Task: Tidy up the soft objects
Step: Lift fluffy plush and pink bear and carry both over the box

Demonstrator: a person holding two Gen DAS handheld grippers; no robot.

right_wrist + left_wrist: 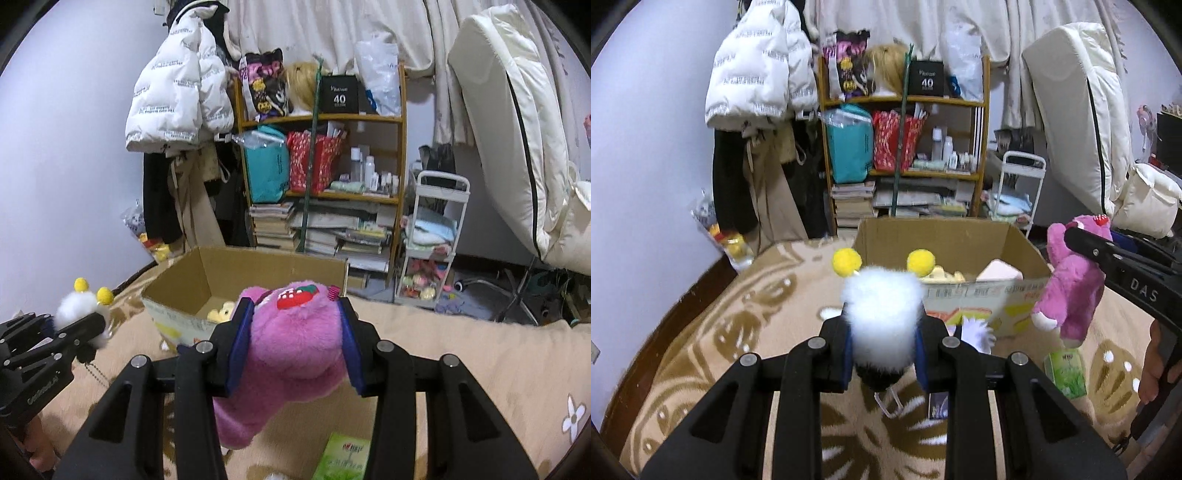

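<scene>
White fluffy toy is pinched in the left gripper, pink plush in the right gripper; both hang above the blanket, near the open box beyond

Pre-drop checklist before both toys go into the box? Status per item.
1. Left tongs clamped on the white fluffy toy: ok.
2. Right tongs clamped on the pink plush bear: ok.
3. Cardboard box open on top: ok.
4. Room left inside the box: ok, only a yellow plush and a pink item show.
5. Toys above the box opening: not ok, both short of the near rim.
6. White toy's metal clip hanging free: ok.
</scene>
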